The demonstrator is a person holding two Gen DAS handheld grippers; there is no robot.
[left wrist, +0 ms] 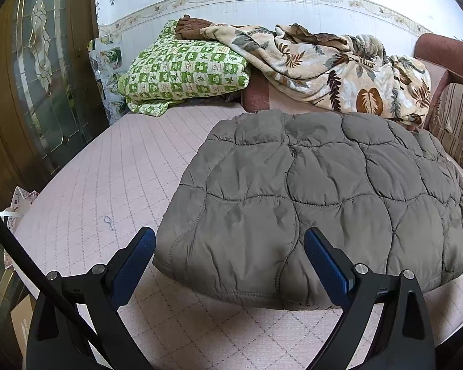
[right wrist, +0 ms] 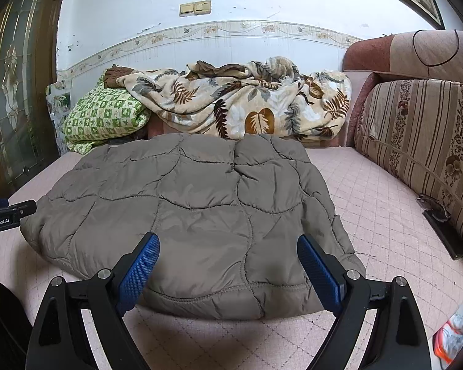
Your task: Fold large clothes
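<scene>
Jacket [left wrist: 318, 203], grey-brown quilted puffer, lies folded into a thick rectangular bundle, flat on the pink quilted mattress [left wrist: 108, 191], its near edge just ahead of both tools. Left hand-held gripper [left wrist: 230, 259] jaws spread wide, nothing between them, poised over the jacket's near-left corner. Right hand-held gripper [right wrist: 228, 262] also spread wide and empty, over the near edge toward the right side. No containers visible. Behind the jacket: green checked pillow [left wrist: 185, 71] at back left, leaf-print blanket [right wrist: 240, 104] crumpled against the wall. Striped sofa cushion [right wrist: 416, 129] runs along the right side. Dark wooden door with leaded glass [left wrist: 40, 71] on the left; wall has a floral border strip [right wrist: 231, 30] and light switches [right wrist: 195, 8].
</scene>
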